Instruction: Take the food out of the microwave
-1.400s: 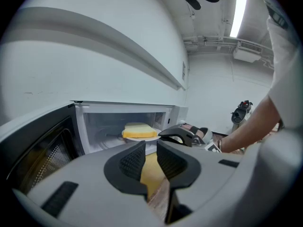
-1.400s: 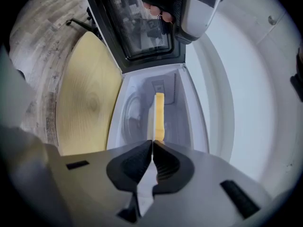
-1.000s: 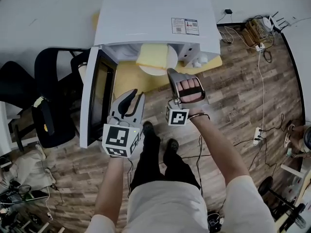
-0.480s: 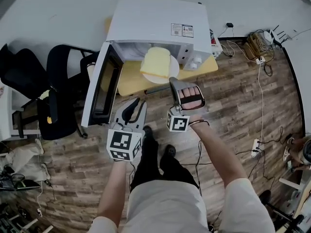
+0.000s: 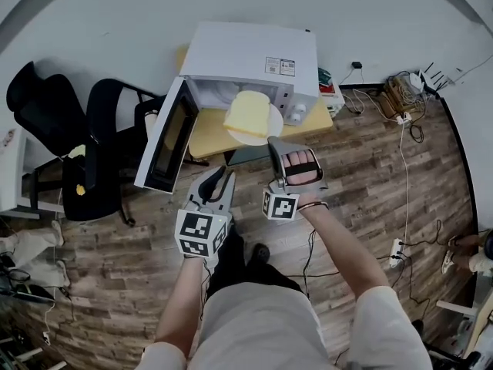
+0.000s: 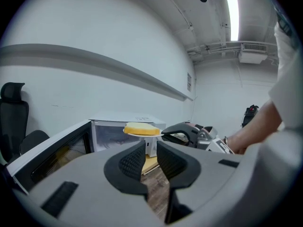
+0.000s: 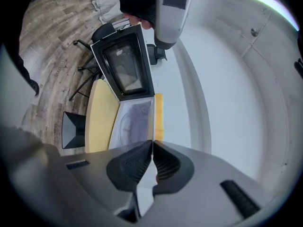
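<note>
Head view: the pale yellow square slab of food (image 5: 248, 114) lies loose on a round white plate (image 5: 276, 123) and covers most of it. The right gripper (image 5: 271, 142) is clamped on the plate's near rim alone, so the whole load hangs out beyond that one pinch. A tilt of the wrist, or the thin rim slipping between the pads, could drop the far edge and send the slab sliding onto the yellow tabletop (image 5: 206, 136). The plate is outside the white microwave (image 5: 254, 52), before its open cavity and above the tabletop's front edge. The left gripper (image 5: 221, 177), jaws slightly apart and empty, hangs below-left, lending no support.
</note>
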`<act>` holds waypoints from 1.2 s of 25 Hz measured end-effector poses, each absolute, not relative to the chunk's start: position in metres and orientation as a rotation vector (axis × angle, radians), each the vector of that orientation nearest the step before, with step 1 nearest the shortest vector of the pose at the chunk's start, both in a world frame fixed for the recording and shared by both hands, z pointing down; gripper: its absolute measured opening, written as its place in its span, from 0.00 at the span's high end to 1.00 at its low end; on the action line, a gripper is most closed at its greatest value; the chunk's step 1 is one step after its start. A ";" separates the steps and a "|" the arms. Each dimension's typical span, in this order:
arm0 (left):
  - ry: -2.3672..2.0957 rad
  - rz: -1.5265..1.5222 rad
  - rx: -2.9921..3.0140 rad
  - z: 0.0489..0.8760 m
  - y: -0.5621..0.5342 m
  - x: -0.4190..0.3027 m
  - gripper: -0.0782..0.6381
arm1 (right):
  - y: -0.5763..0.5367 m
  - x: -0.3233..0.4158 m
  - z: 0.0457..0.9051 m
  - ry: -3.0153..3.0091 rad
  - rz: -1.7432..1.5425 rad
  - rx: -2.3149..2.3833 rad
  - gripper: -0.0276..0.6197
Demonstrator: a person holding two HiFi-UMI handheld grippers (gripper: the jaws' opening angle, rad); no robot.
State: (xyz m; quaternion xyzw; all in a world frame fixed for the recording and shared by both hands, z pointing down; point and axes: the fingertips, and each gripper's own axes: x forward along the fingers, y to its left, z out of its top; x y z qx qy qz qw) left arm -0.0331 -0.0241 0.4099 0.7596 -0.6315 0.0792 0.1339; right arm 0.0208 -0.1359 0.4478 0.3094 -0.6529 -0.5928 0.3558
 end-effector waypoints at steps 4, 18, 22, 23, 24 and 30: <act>-1.860 0.218 2.206 0.396 -0.016 -0.029 0.79 | -0.123 0.026 0.420 -1.701 -1.548 0.798 0.94; -1.875 0.191 2.241 0.360 0.003 -0.009 0.79 | -0.099 0.025 0.340 -1.750 -1.535 0.784 0.94; -1.866 0.180 2.268 0.350 0.003 -0.003 0.79 | -0.101 0.028 0.324 -1.737 -1.531 0.811 0.94; -1.863 0.177 2.270 0.348 0.003 -0.002 0.80 | -0.101 0.028 0.321 -1.733 -1.534 0.816 0.94; -1.859 0.176 2.272 0.347 0.004 -0.001 0.80 | -0.101 0.029 0.319 -1.728 -1.538 0.818 0.94; -1.844 0.164 2.290 0.340 0.007 0.007 0.80 | -0.097 0.031 0.310 -1.715 -1.554 0.814 0.94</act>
